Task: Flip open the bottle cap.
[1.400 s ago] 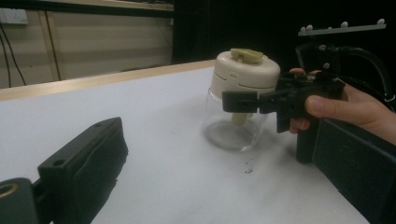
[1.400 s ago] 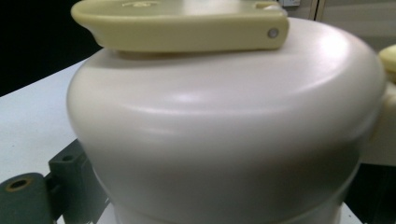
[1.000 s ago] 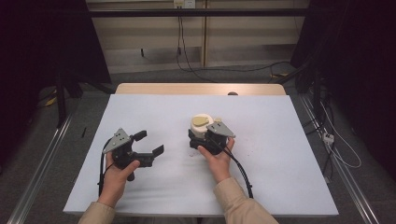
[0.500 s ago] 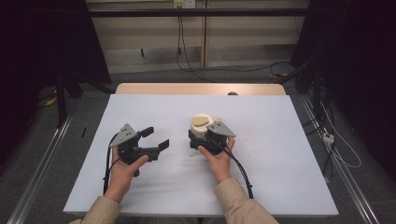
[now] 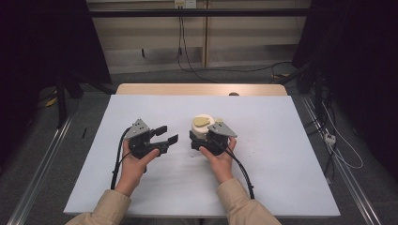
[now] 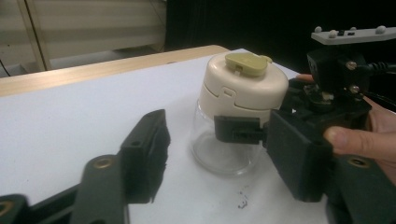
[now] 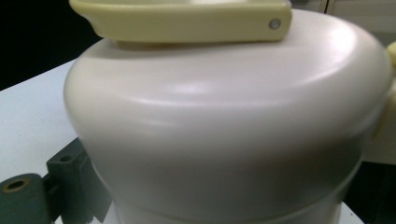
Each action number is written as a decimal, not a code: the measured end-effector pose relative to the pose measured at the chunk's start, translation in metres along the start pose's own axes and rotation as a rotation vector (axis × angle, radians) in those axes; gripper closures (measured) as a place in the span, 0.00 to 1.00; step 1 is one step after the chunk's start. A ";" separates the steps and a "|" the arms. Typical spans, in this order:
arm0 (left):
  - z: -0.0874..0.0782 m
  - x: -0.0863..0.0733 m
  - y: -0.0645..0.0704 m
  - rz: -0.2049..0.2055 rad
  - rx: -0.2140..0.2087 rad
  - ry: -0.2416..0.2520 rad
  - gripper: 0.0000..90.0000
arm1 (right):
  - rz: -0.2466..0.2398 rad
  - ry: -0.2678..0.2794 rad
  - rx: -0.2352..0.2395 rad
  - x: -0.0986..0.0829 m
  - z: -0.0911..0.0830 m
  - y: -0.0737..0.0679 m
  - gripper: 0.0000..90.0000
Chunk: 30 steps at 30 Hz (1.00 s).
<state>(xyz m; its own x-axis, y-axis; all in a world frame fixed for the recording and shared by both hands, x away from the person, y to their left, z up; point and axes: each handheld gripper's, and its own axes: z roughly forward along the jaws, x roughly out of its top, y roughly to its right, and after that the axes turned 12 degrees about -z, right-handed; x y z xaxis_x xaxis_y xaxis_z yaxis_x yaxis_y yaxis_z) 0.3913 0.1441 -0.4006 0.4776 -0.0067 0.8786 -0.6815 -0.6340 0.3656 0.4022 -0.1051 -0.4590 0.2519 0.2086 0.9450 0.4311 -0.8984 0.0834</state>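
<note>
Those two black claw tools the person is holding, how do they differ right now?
The left gripper is open with nothing between its jaws, while the right gripper is shut on the jar, clamping just under its cream lid. The left gripper hangs apart from the jar, pointing toward it; the right gripper touches it. Both are black, hand-held, topped with a grey plate and trailing a cable over the white table.

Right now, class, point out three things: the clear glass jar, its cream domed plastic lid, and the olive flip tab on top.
clear glass jar (image 6: 224,151): left gripper view, bare glass wall.
cream domed plastic lid (image 6: 245,88): left gripper view, side of dome.
olive flip tab (image 5: 202,121): high view, tab's flat top.
</note>
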 end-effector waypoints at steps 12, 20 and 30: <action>0.016 0.013 0.005 -0.006 0.007 -0.037 0.74 | 0.000 -0.001 0.005 0.000 0.000 0.000 0.06; 0.027 0.016 0.008 -0.012 -0.017 -0.067 0.86 | 0.003 -0.002 0.011 -0.001 0.000 0.001 0.06; 0.037 0.016 0.003 -0.020 -0.042 -0.095 1.00 | 0.008 -0.001 0.014 -0.001 0.001 0.001 0.05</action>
<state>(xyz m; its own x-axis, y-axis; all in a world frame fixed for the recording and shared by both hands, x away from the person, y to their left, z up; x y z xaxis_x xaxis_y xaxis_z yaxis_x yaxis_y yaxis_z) 0.4175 0.1129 -0.3965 0.5401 -0.0686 0.8388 -0.6932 -0.6014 0.3972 0.4032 -0.1061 -0.4601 0.2561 0.2016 0.9454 0.4413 -0.8945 0.0712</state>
